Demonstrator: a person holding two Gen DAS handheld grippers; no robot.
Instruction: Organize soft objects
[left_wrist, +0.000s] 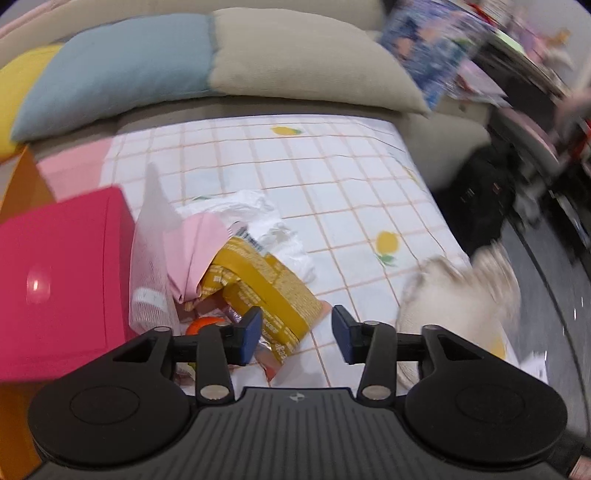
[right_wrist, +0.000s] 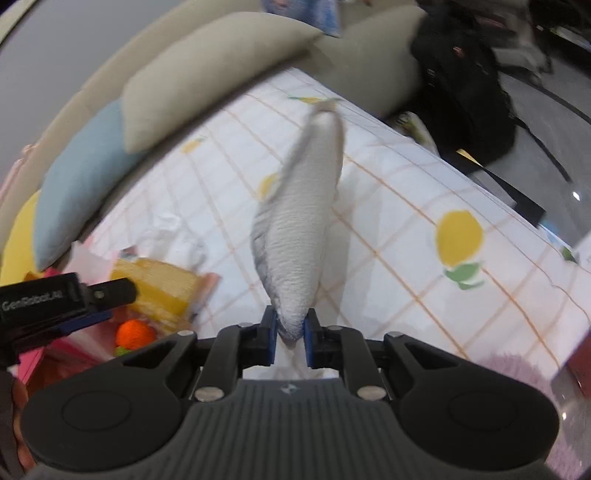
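I am pinching a white plush by its near end in my right gripper, the blue pads pressing on it from both sides; it is running up the middle of the right wrist frame, over the checked sheet with its yellow fruit prints. In the left wrist view the same plush is showing as a blur at the right, low over the sheet's edge. My left gripper is standing open with nothing between its pads, and it is hovering at the lower middle of its frame over the end of a yellow packet. Left of that packet a pink cloth and a white plastic bag are lying in a heap, with an orange ball just beside my left finger. A magenta box is filling the left side of the frame, touching the heap. Along the top, a blue and beige pillow is lying against the sofa back, with a yellow cushion at the far left. A black bag is sitting at the upper right of the right wrist view, beyond the sheet.
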